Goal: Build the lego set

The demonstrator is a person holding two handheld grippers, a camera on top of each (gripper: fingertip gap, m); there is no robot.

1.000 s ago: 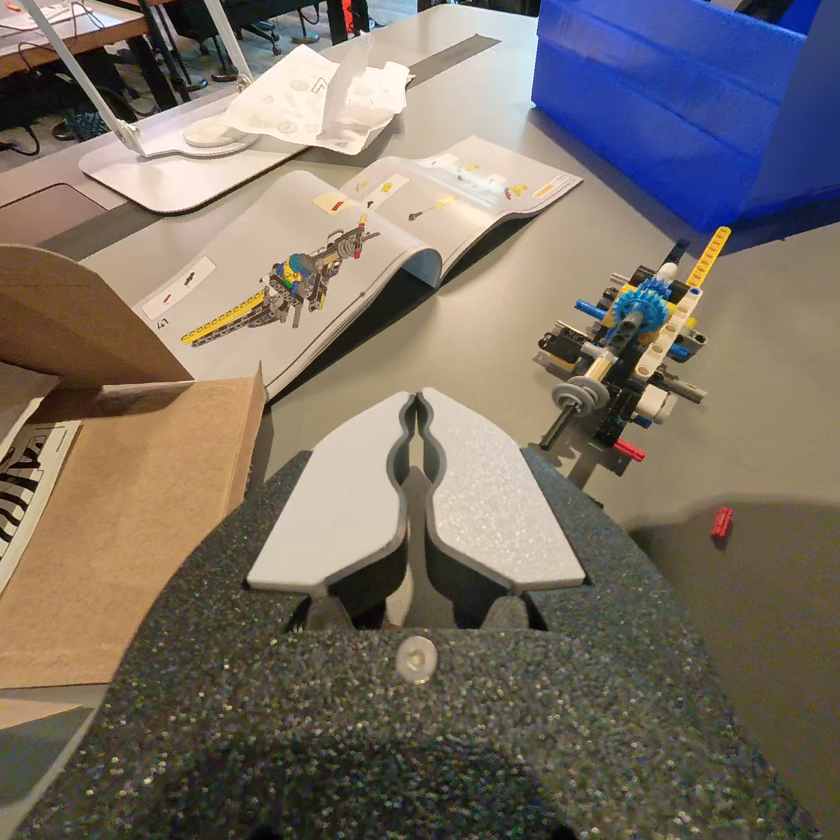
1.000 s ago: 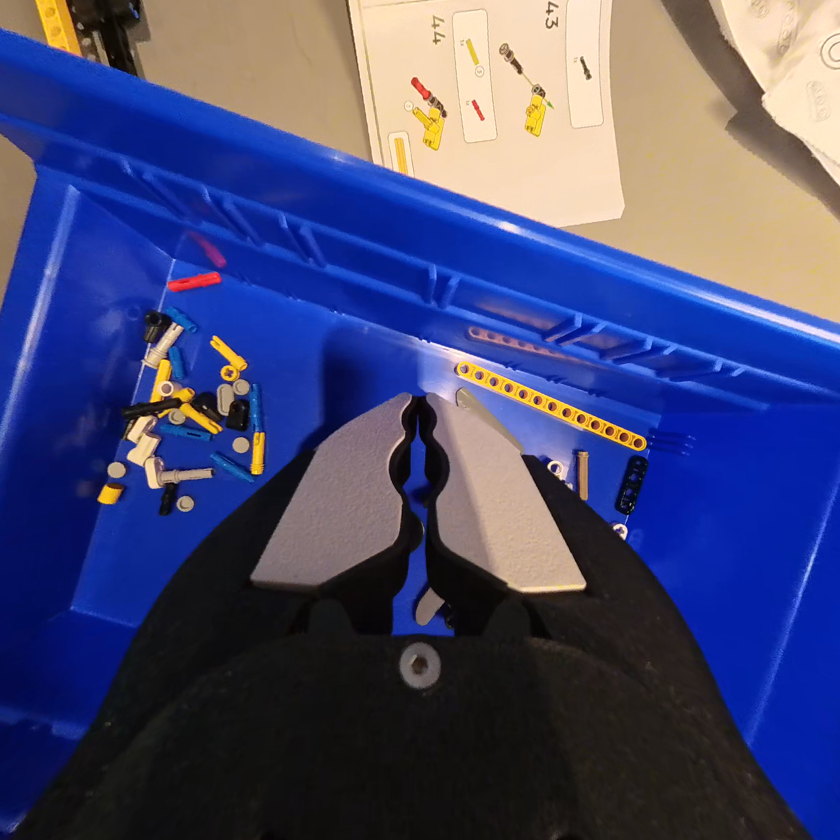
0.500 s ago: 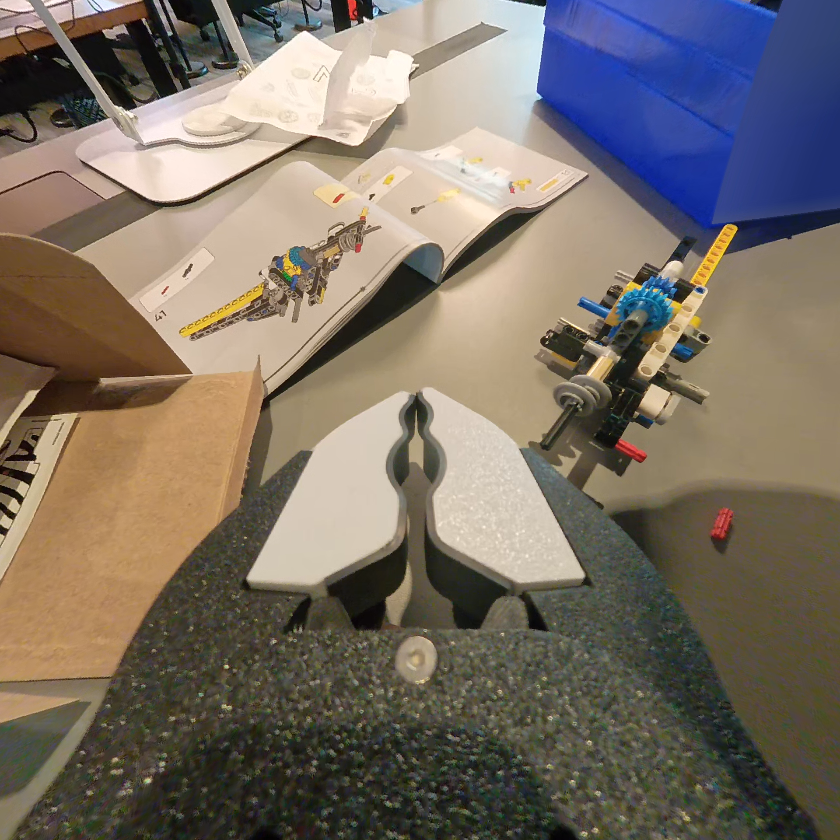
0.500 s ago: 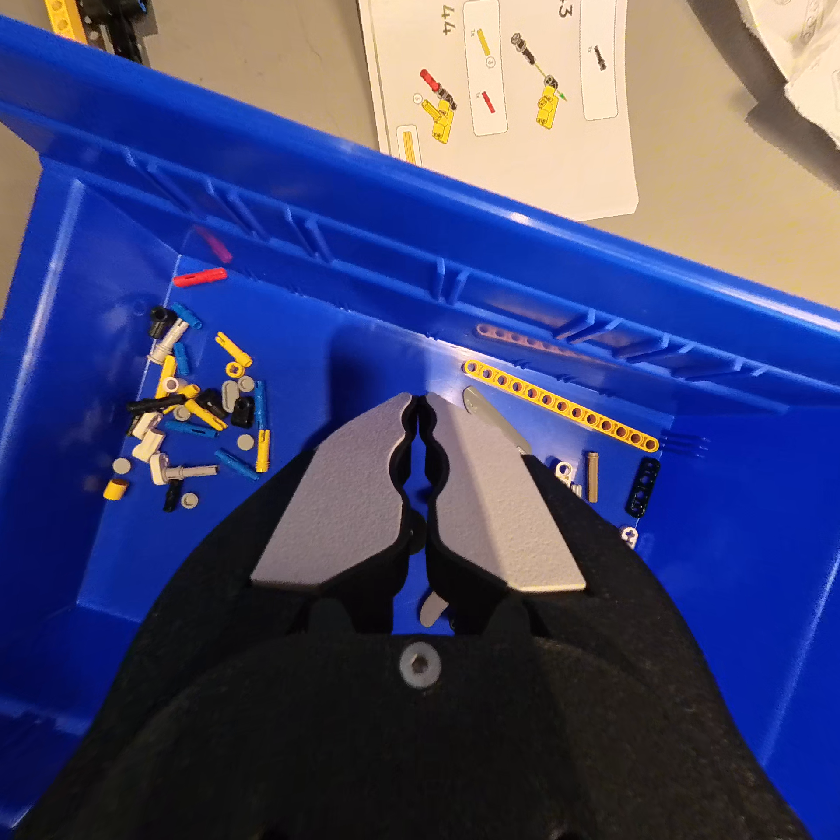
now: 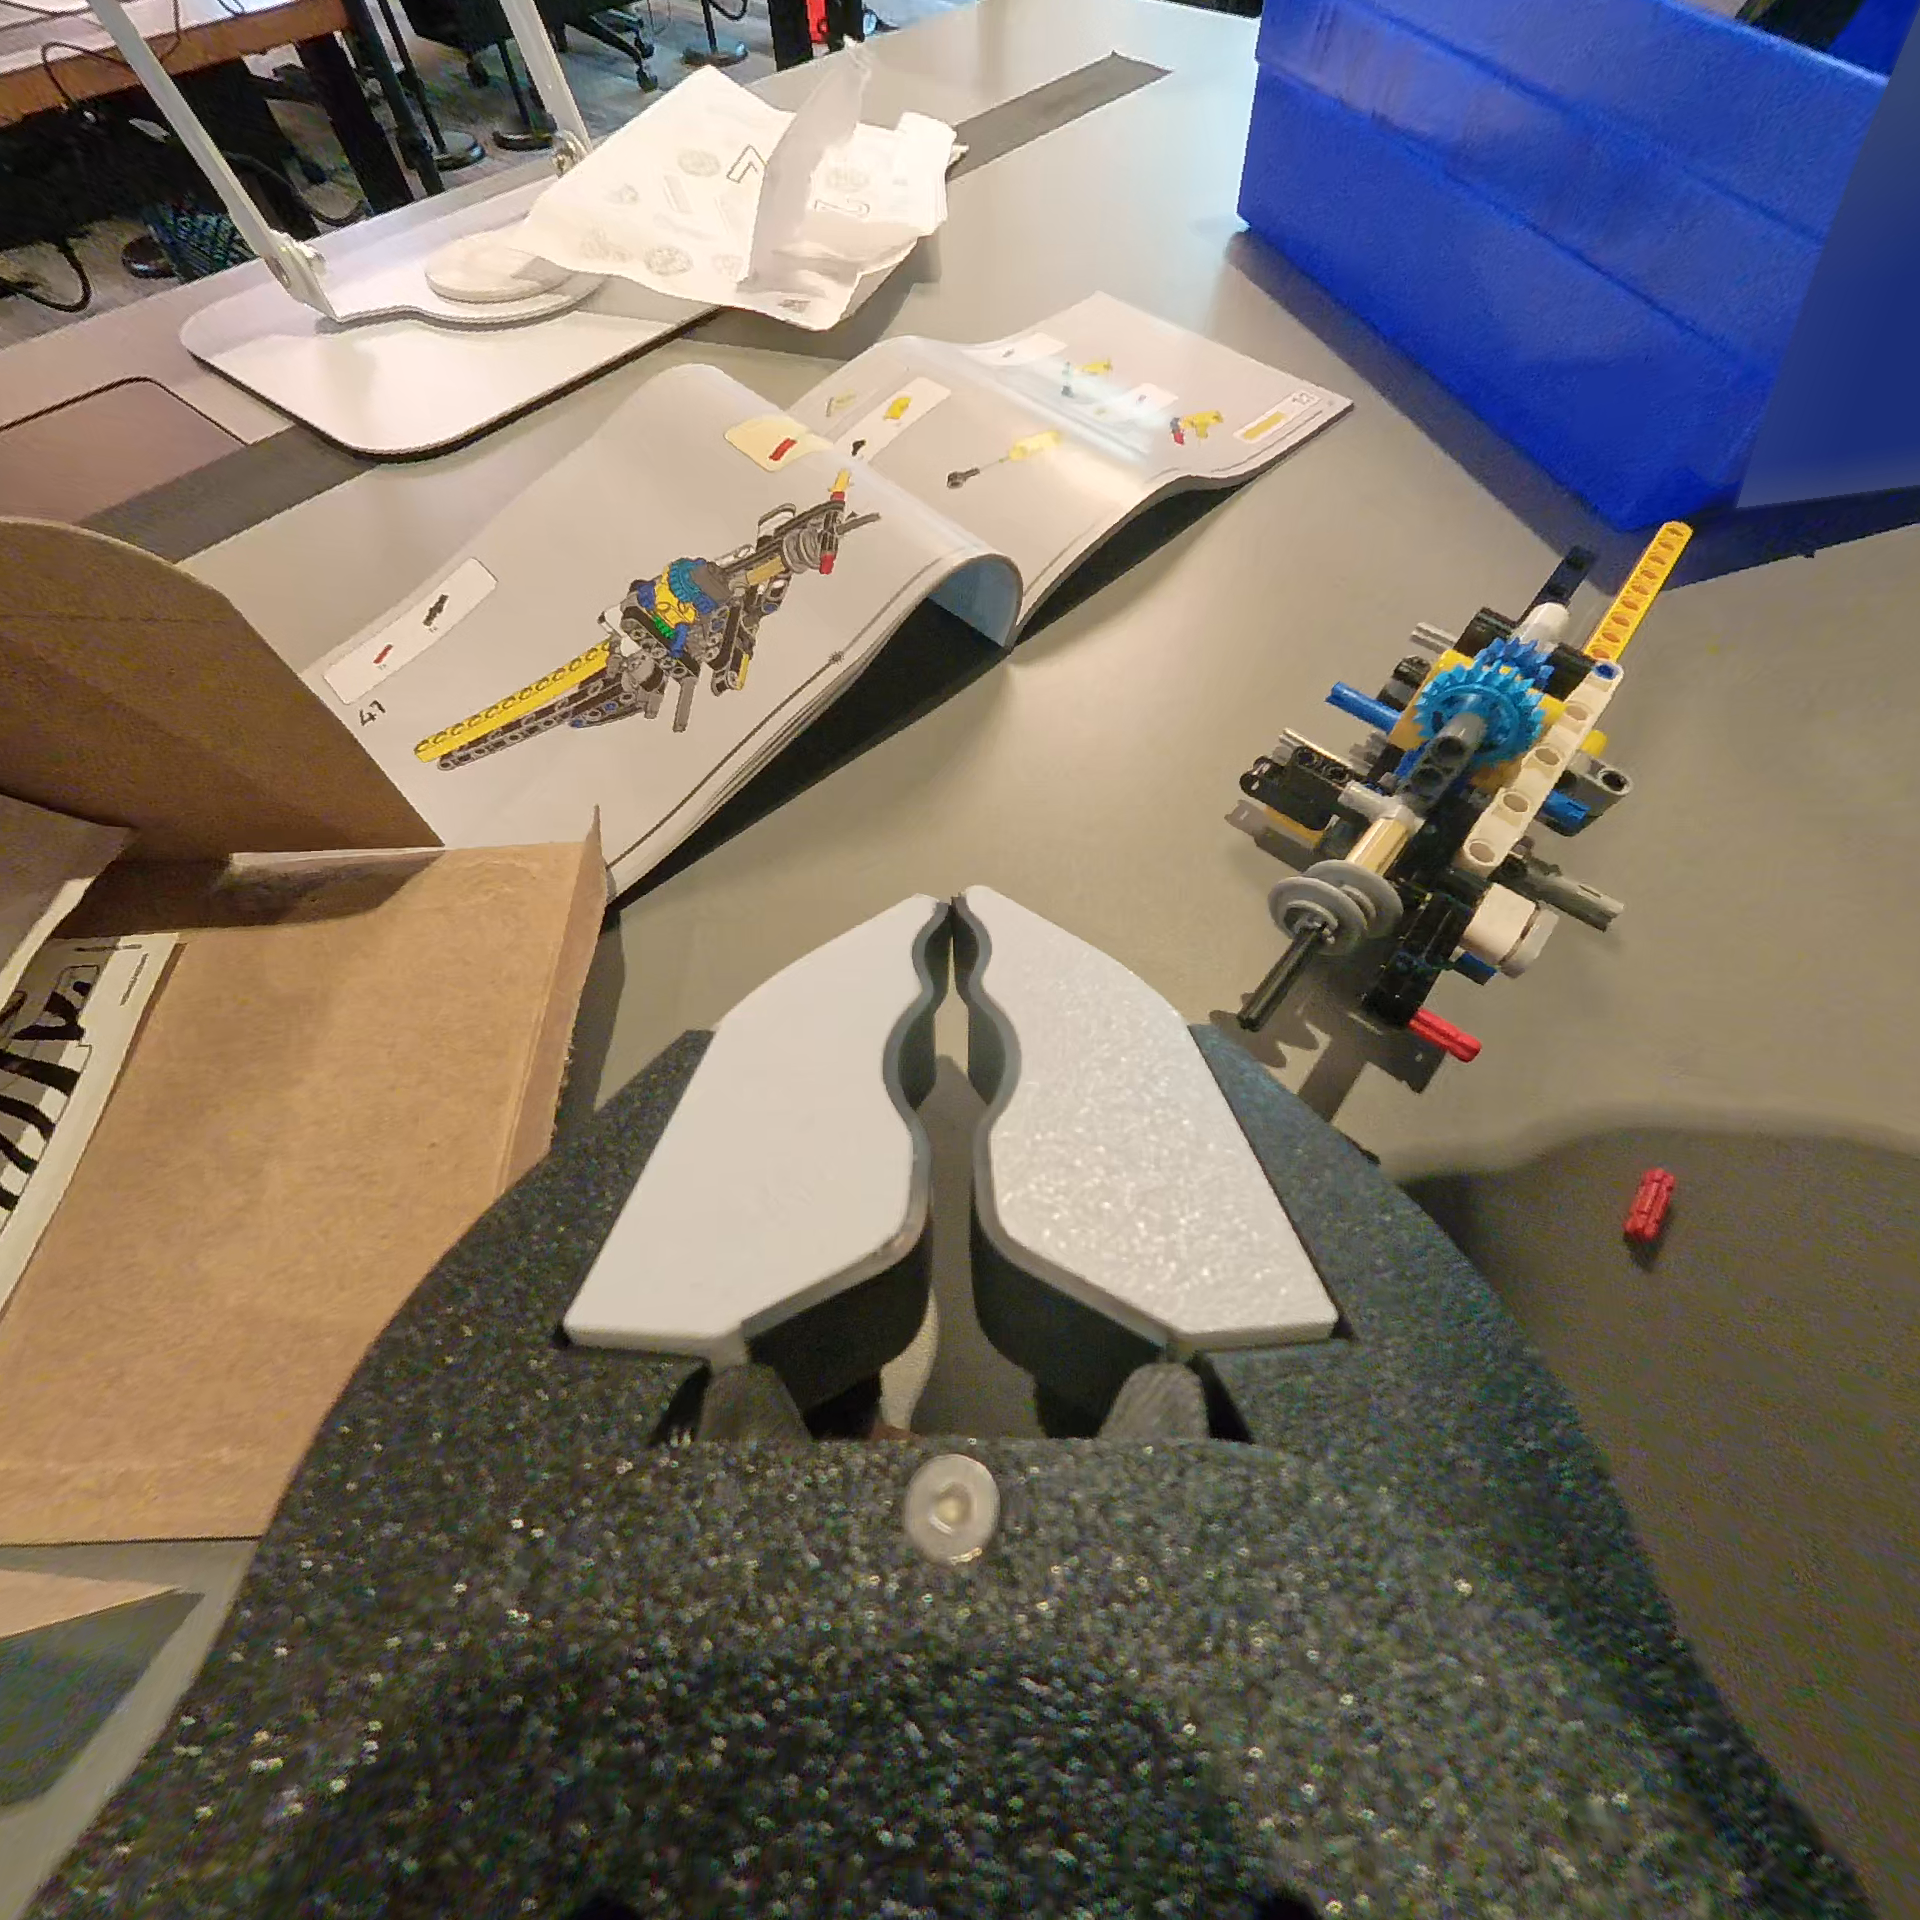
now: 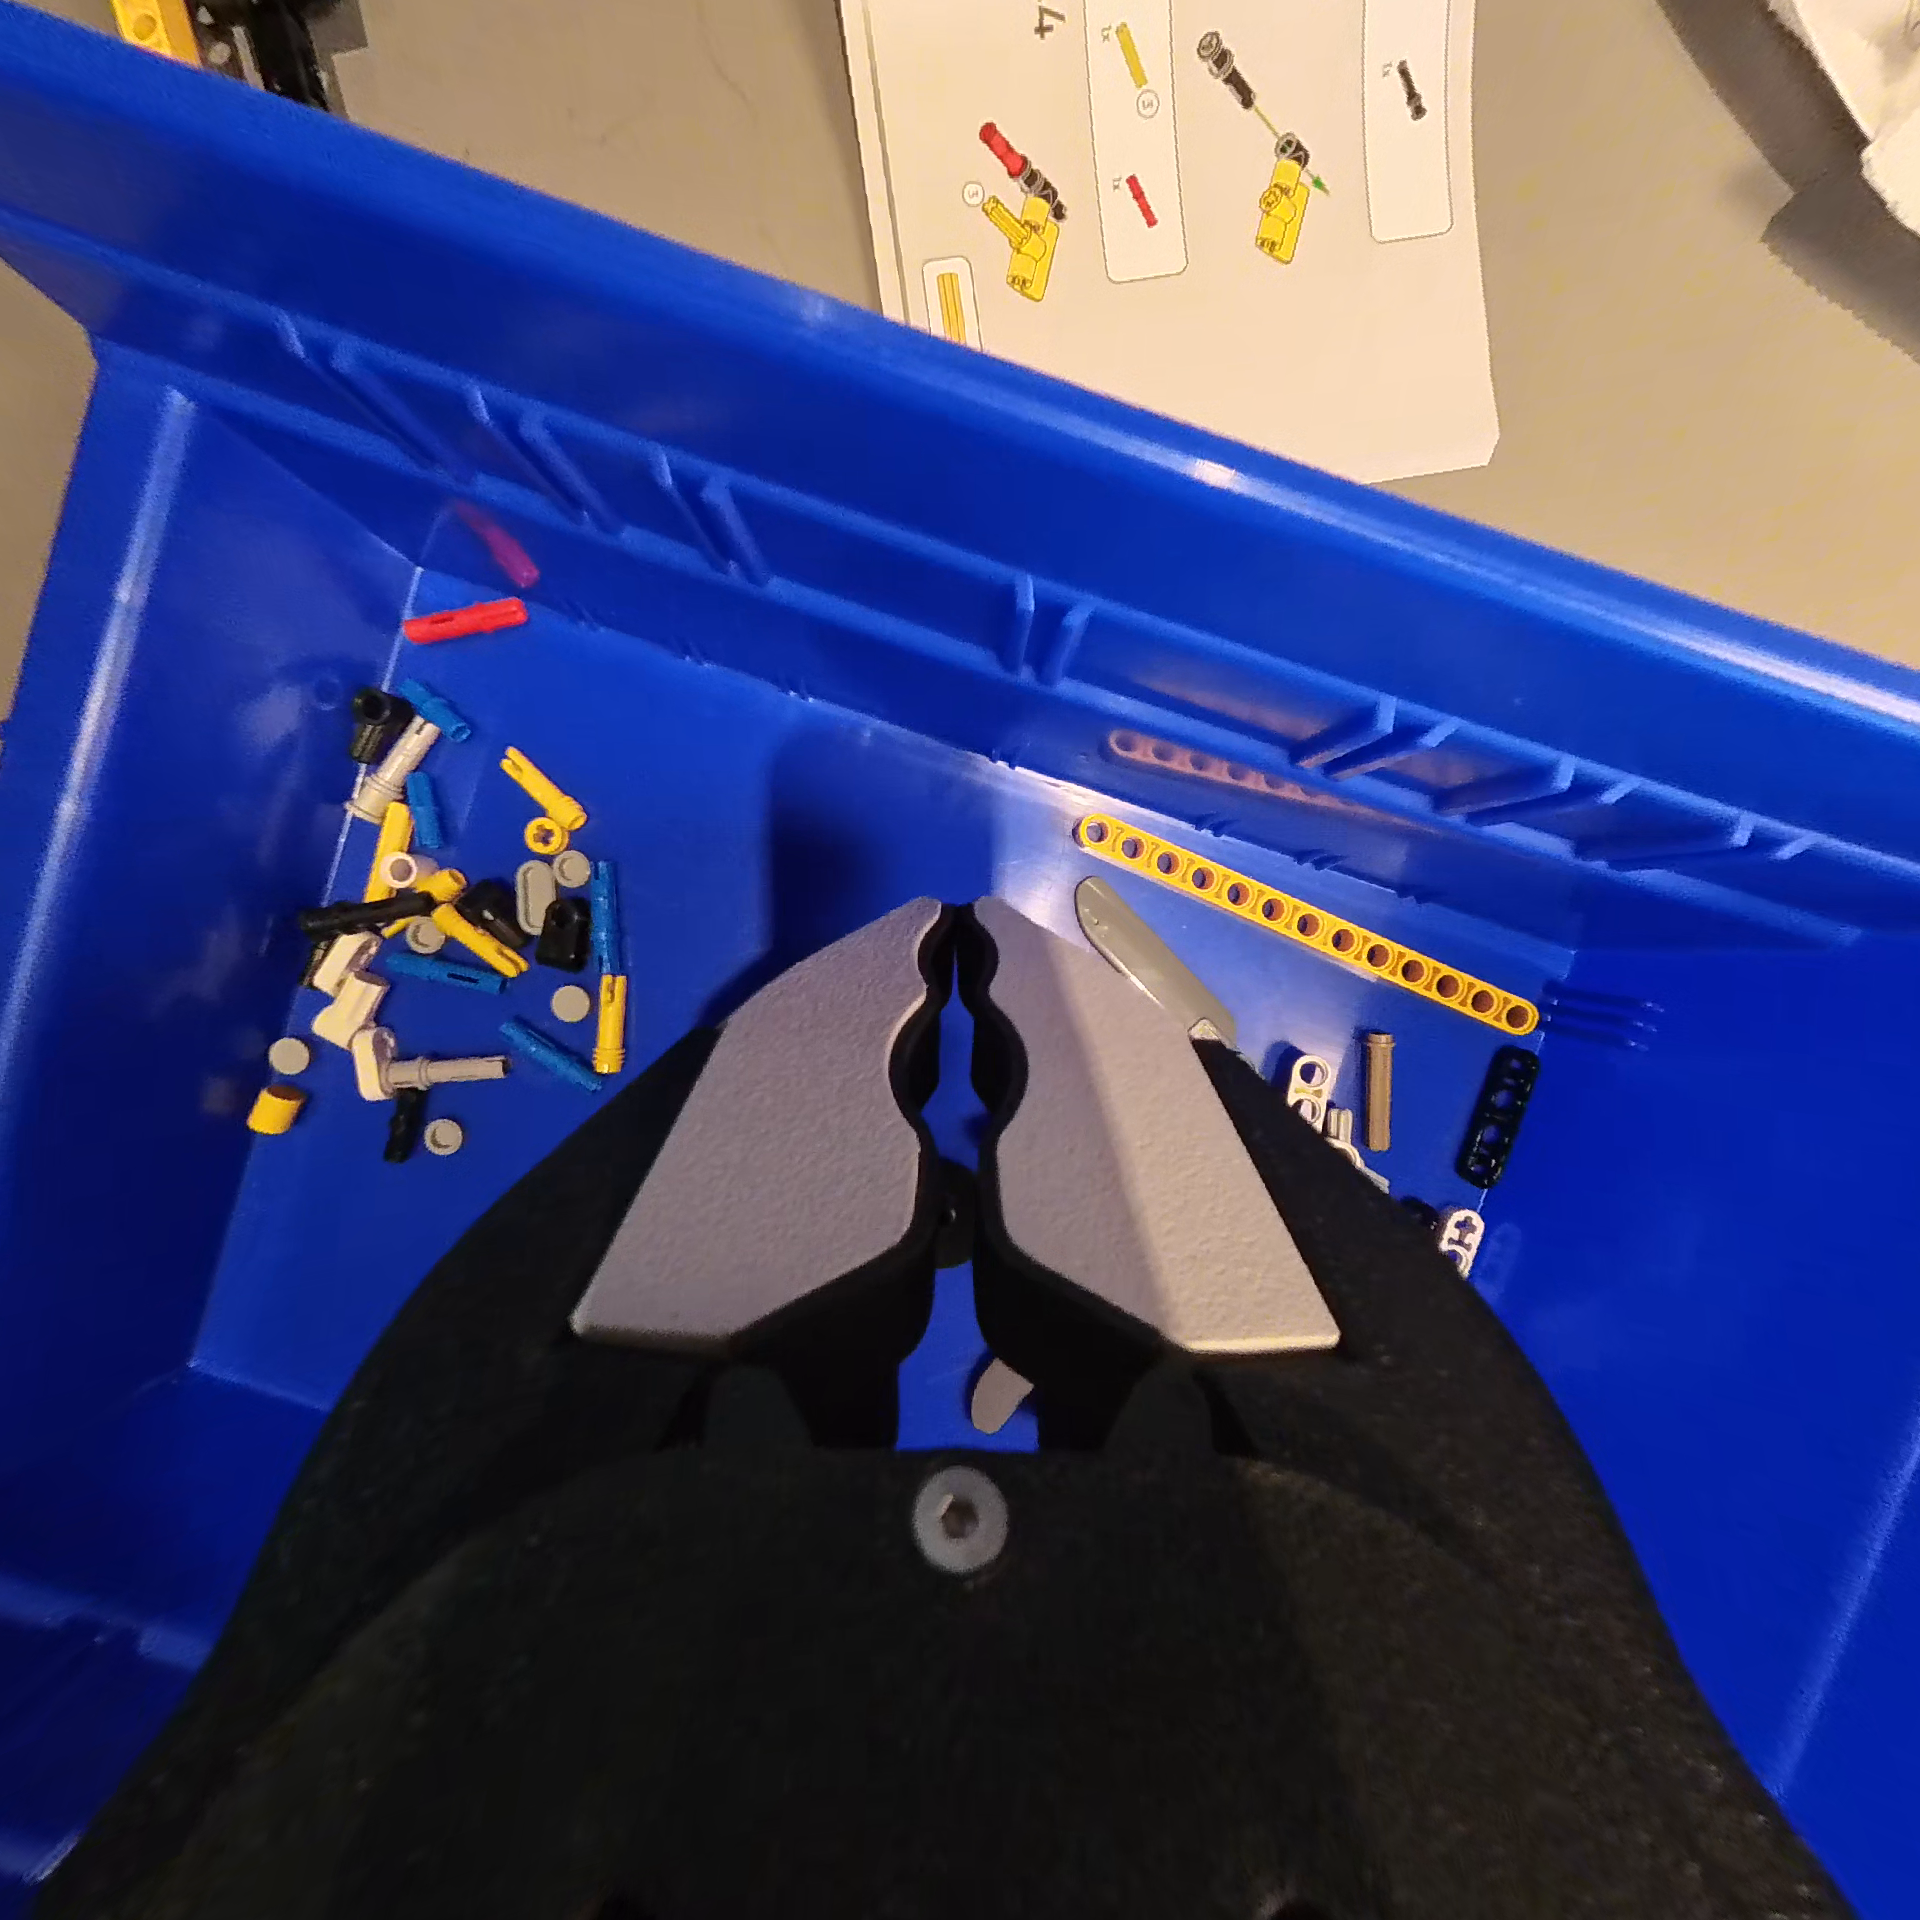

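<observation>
The part-built lego model [image 5: 1455, 790], with a blue gear and a yellow beam, stands on the grey table to the right of my left gripper [image 5: 953, 906], which is shut and empty. A small red pin [image 5: 1649, 1203] lies near it. My right gripper [image 6: 957, 914] is shut and empty, held over the inside of the blue bin [image 6: 1039, 540]. In the bin lie a heap of small pins and connectors [image 6: 457, 914] on the left, a red pin [image 6: 464, 620], a long yellow beam [image 6: 1304, 922], a grey blade piece [image 6: 1132, 945] and a black beam [image 6: 1496, 1115].
The open instruction booklet [image 5: 779, 582] lies ahead of the left gripper and also shows in the right wrist view [image 6: 1195, 229]. A cardboard box [image 5: 260, 1091] sits at the left. A white lamp base [image 5: 416, 353] and crumpled plastic bags [image 5: 748, 197] lie farther back. The blue bin [image 5: 1558, 229] stands at the back right. Across from one pair of fingers to the other is roughly 35 centimetres. My left gripper is the nearer one to the small red pin [image 5: 1649, 1203]: about 15 centimetres, against 35 centimetres.
The right gripper has shifted a little to the left over the bin, so the pieces sit farther right in its view. The left gripper has barely moved. Both stay shut.
</observation>
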